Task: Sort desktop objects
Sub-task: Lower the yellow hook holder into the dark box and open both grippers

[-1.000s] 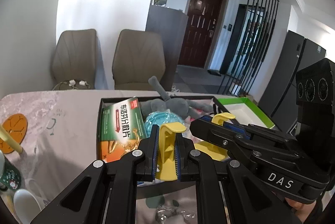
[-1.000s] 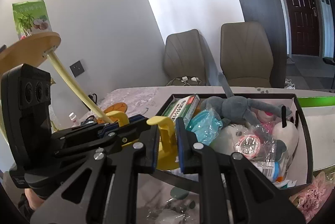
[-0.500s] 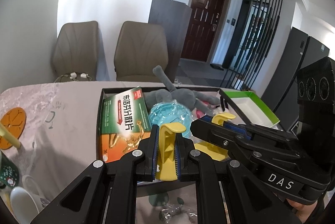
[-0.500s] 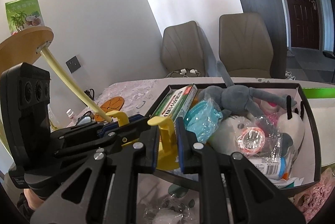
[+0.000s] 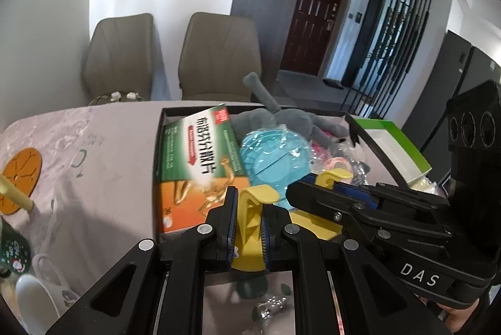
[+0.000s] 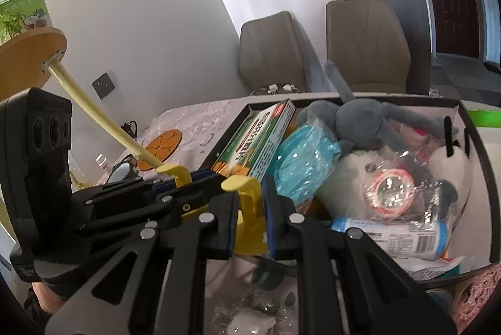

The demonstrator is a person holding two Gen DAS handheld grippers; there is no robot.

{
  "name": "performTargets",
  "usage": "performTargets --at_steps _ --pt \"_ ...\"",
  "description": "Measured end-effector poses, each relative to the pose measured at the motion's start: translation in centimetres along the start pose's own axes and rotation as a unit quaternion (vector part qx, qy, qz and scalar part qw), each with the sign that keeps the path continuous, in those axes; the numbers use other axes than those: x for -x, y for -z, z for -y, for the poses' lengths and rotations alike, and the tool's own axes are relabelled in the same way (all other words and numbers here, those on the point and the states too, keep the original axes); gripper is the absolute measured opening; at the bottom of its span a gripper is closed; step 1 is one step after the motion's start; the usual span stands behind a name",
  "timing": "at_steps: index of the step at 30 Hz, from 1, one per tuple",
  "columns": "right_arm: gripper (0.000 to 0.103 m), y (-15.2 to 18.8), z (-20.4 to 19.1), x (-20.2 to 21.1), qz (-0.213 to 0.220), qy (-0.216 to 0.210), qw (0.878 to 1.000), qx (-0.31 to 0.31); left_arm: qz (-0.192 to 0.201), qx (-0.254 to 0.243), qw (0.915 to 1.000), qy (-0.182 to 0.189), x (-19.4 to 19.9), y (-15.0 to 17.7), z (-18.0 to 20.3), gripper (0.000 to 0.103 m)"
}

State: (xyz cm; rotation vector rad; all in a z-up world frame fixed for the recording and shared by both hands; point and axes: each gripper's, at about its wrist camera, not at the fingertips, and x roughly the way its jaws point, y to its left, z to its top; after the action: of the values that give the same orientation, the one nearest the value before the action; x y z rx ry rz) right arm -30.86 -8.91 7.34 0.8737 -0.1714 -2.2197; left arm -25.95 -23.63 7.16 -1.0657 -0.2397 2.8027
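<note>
Both grippers are sinking toward the black box (image 5: 158, 147), which is looming larger; left gripper (image 5: 247, 225) and right gripper (image 6: 250, 216) are each pinching the yellow object (image 5: 250, 219) over its near edge. Lowering evenly is keeping it level

A pale marbled worktop (image 5: 103, 165) carries a black tray (image 5: 156, 178) full of things. Left of the tray lies an orange coaster (image 5: 23, 169); a white mug (image 5: 34, 300) stands nearer.
</note>
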Motion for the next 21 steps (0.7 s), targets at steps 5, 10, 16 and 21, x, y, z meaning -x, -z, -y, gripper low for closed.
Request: performTargets --at_steps 5,10,16,21 --pt "0.052 0.2 0.5 -0.6 -0.007 0.015 1.000 -0.014 -0.017 0.012 0.9995 -0.024 -0.3 0.2 -1.0 0.014" --pt "0.056 0.1 0.6 0.0 0.007 0.017 1.000 -0.018 -0.012 0.024 0.9992 -0.029 0.0 0.1 -1.7 0.029" --pt "0.040 0.1 0.1 -0.1 0.003 0.008 1.000 -0.010 -0.005 0.036 0.9986 -0.037 0.3 0.1 -2.6 0.049" --pt "0.027 0.0 0.2 0.2 0.004 0.006 1.000 -0.008 0.020 0.044 0.9983 -0.034 1.5 -0.2 -2.9 0.049"
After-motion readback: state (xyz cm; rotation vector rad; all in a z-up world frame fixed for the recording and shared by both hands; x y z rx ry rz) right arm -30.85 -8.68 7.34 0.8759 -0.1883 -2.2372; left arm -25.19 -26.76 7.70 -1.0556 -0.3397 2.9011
